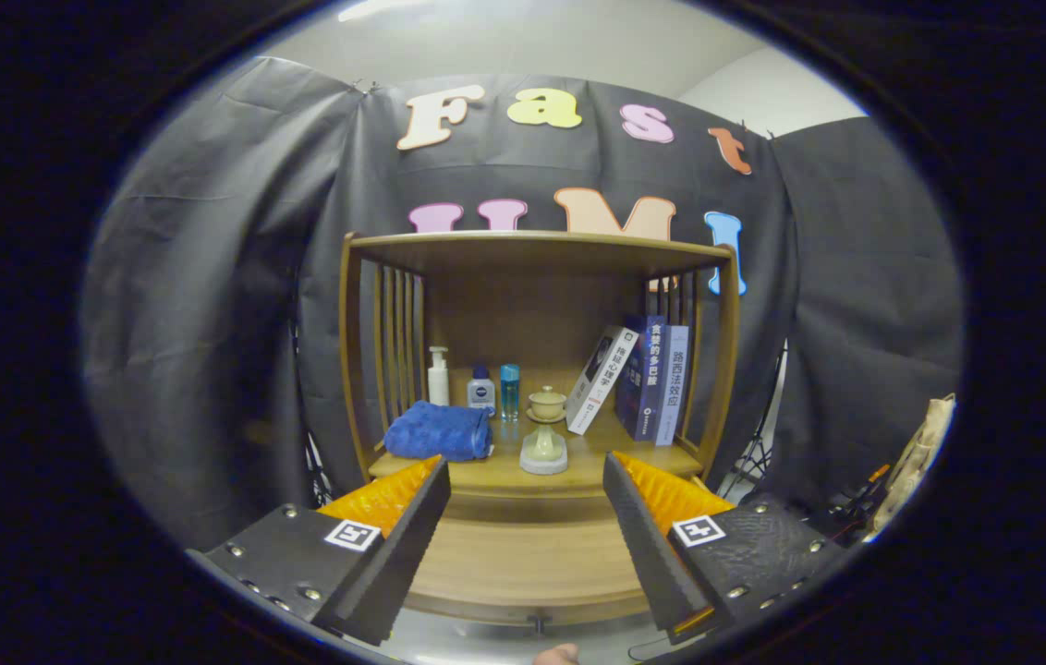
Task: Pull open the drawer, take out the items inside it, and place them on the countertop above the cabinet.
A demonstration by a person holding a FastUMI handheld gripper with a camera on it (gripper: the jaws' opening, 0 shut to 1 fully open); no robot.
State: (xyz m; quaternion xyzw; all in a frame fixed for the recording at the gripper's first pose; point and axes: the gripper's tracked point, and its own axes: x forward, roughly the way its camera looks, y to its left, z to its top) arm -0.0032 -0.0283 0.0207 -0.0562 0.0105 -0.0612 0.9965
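A wooden cabinet (537, 249) stands straight ahead against the booth wall. Its countertop (597, 457) lies just beyond my fingertips and carries a folded blue towel (438, 431), a white pump bottle (438, 376), two small bottles (495, 388), a pale lidded ceramic cup on a stand (545, 429) and several books (643, 379) leaning at the right. Below the countertop, the drawer front (514, 559) shows between my fingers, with a small dark knob (537, 624) at its lower edge. I cannot see inside the drawer. My gripper (524, 462) is open, with nothing between its fingers.
Slatted wooden sides and a top shelf (537, 247) enclose the countertop space. Black cloth hangs behind and on both sides. A beige bag (916, 457) and cables lie to the right of the cabinet. A fingertip of a hand (556, 655) shows below the drawer.
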